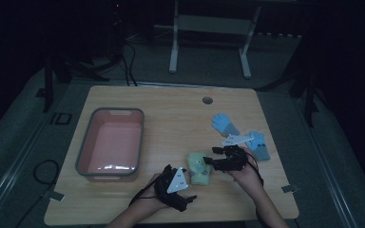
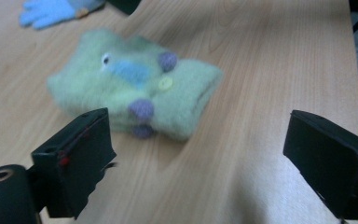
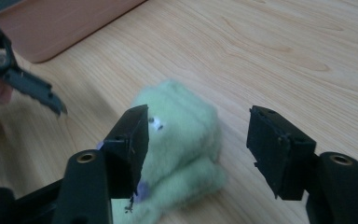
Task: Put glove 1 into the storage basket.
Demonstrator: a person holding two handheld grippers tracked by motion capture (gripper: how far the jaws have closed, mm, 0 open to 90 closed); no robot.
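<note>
Nearby, unlabelled green mitten (image 3: 177, 140) — right claw (image 3: 200, 149) straddling.

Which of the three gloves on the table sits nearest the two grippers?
The folded green glove, lying between both grippers; the two blue gloves lie farther back.
</note>
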